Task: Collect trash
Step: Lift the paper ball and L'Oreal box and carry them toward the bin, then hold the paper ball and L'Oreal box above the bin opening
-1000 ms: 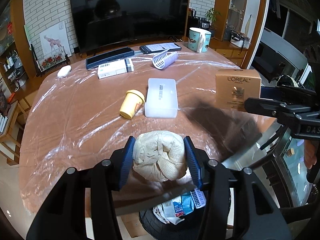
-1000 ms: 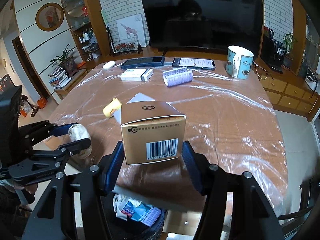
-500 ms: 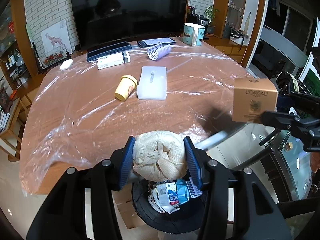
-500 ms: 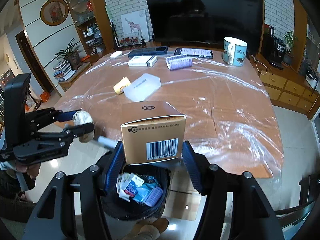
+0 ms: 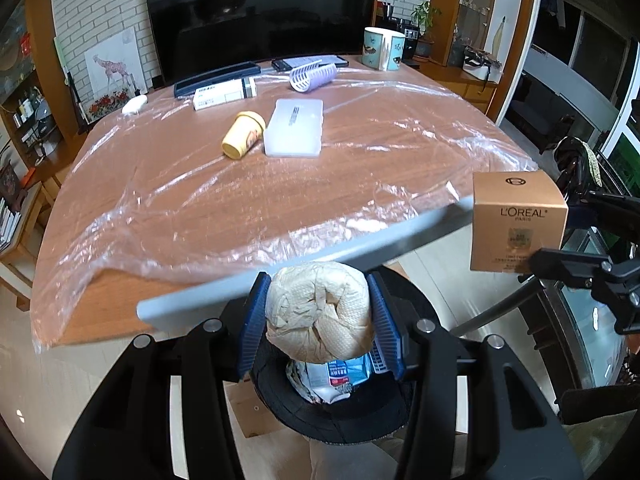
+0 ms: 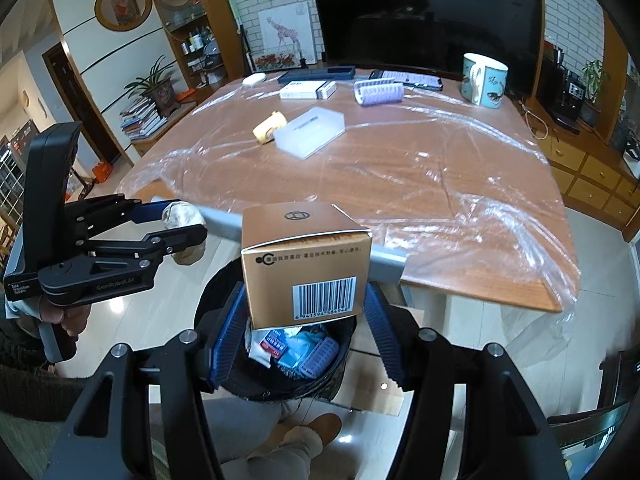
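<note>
My left gripper is shut on a crumpled beige paper wad and holds it over the black trash bin beside the table's near edge. The wad also shows in the right wrist view. My right gripper is shut on a gold L'Oreal box, above the same bin. The box shows in the left wrist view at the right. The bin holds several wrappers and a purple roller.
A plastic-covered wooden table carries a yellow cup, a white plastic case, a white carton, a purple roller, phones and a mug. A slippered foot shows below the bin.
Both grippers have pulled back from over the table to past its near edge, carrying the wad and the box. The bin is now in full view beneath them.
</note>
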